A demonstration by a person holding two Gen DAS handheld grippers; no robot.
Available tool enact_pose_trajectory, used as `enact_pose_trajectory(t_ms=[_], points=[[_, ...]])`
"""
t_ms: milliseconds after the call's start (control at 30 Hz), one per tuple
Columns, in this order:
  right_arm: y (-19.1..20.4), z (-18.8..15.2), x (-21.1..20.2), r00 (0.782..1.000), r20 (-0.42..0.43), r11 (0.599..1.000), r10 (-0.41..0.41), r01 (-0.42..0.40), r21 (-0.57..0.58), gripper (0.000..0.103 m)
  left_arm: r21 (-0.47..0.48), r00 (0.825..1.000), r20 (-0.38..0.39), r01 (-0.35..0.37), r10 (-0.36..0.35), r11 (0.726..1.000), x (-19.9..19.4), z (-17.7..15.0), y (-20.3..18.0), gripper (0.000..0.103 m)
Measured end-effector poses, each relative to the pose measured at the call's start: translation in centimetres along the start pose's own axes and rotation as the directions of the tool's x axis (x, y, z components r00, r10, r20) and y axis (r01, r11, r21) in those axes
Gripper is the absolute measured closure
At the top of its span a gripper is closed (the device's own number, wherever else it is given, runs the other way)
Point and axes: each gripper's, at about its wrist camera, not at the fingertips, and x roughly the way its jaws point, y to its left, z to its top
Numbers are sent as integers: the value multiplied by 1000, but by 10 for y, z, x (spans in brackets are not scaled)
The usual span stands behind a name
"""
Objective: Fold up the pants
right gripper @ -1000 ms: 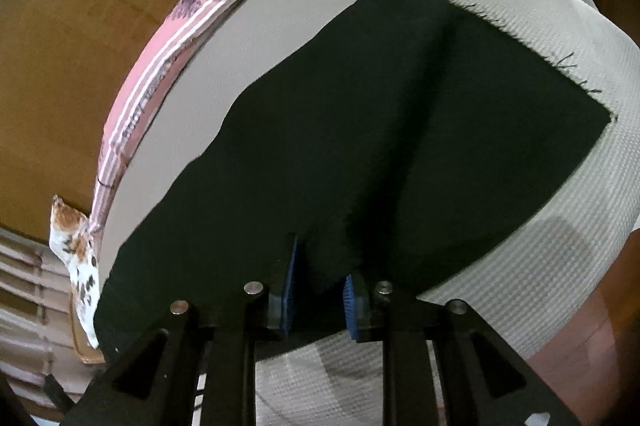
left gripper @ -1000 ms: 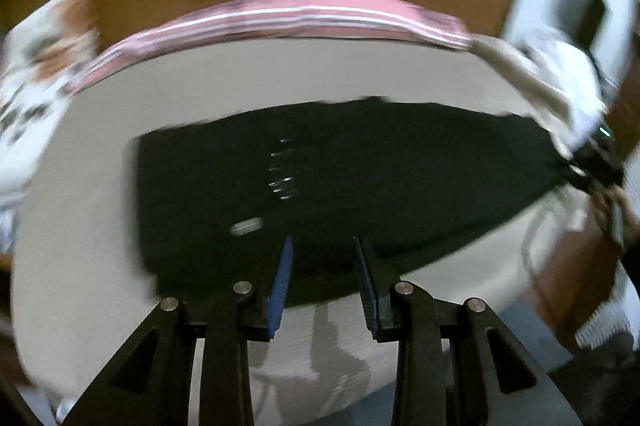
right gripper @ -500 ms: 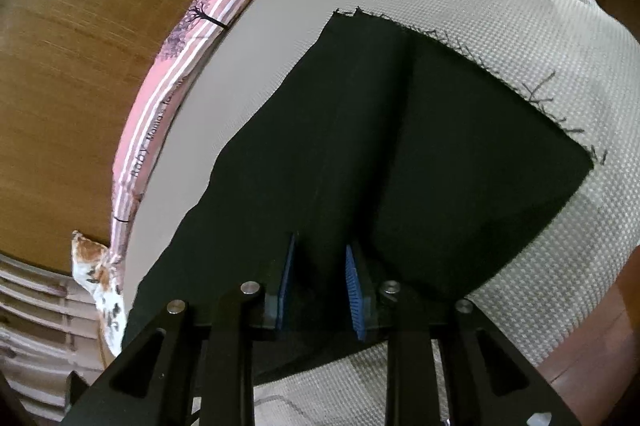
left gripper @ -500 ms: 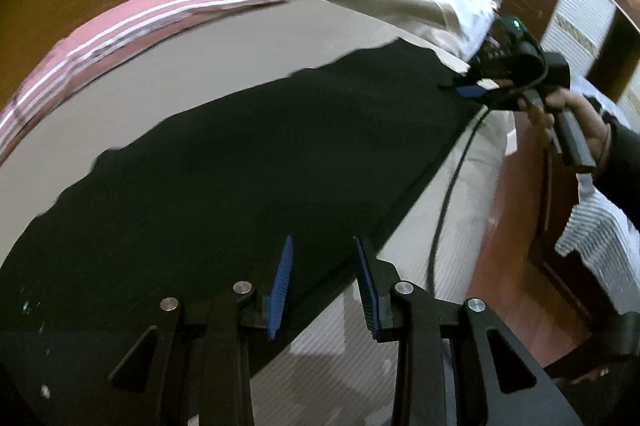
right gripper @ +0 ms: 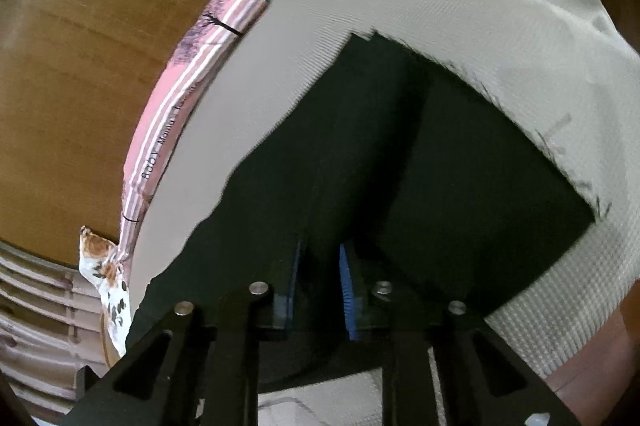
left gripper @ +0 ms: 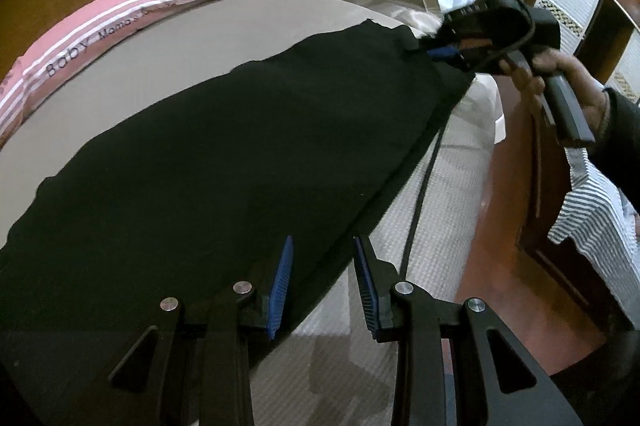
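Pants (left gripper: pixel 224 161), black, lie flat along the beige bed (left gripper: pixel 280 13) in my left wrist view. My left gripper (left gripper: pixel 322 266) hangs released over their near edge, nothing between the blue pads. At the far end my right gripper (left gripper: pixel 444 51) meets the cloth, a hand (left gripper: pixel 560 77) on its handle. In the right wrist view, my right gripper (right gripper: pixel 320 266) is closing, black cloth between its pads; whether they pinch I cannot tell. A pink striped pillow (right gripper: pixel 172 129) lines the bed's far side.

Dim, warm indoor light; fisheye bending darkens the corners, the right wrist view blurs slightly, satin glares.
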Motion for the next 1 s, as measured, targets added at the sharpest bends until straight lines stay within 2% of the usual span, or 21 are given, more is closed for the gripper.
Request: enact_pose_trajectory(t_ms=[267,433,533,567,700,833,1000], points=[[36,23,14,1000,-12,998,27,-28,-59,90,-9,1000,-11,3,-3,1000,12,8,-5,70],[60,40,36,999,-31,995,11,-14,-98,91,-9,1000,-28,-4,4,1000,24,8,-9,71],[78,46,52,998,-53,991,25,-31,-132,81,-36,1000,-15,-3,2,999,26,7,-5,80],[83,49,57,998,-62,991,21,-29,-131,73,-47,1000,-13,0,-1,999,26,7,-4,81],[101,58,65,997,-51,987,49,-56,-150,70,-77,1000,-6,19,-19,997,27,7,1,83],[93,65,51,999,-23,991,45,-48,-125,70,-83,1000,8,27,-27,996,27,5,2,83],[54,64,38,999,-26,997,-23,21,-72,70,-93,999,19,38,-37,995,27,3,6,83]])
